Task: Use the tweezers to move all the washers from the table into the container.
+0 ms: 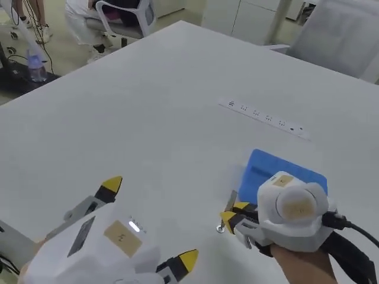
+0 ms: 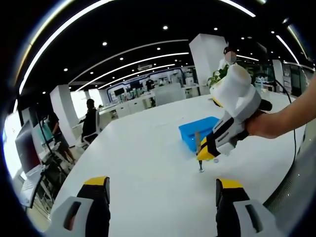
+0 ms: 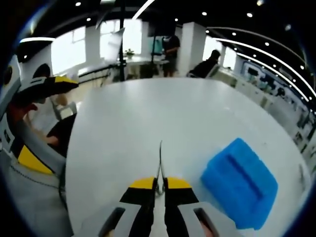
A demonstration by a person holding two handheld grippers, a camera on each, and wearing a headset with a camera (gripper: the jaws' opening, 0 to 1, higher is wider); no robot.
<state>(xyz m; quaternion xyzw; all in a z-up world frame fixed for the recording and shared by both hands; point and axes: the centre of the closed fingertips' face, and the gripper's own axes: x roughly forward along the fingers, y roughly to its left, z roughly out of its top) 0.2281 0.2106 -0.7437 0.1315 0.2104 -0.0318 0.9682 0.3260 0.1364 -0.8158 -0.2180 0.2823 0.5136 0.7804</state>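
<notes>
My right gripper (image 1: 232, 214) is shut on thin metal tweezers (image 3: 160, 160), which poke out between its yellow-tipped jaws. In the left gripper view the right gripper (image 2: 206, 154) points down and the tweezers (image 2: 200, 160) reach the white table. A small grey ring, apparently a washer (image 1: 221, 229), lies at the tweezers' tip. The blue container (image 1: 284, 171) sits just behind the right gripper, and it is also on the right in the right gripper view (image 3: 239, 182). My left gripper (image 1: 149, 223) hovers open at the near left with nothing between its jaws.
A white power strip (image 1: 263, 118) lies on the table (image 1: 148, 106) beyond the container. Office chairs and a seated person are past the table's far edge. The left gripper (image 3: 39, 89) shows at the left of the right gripper view.
</notes>
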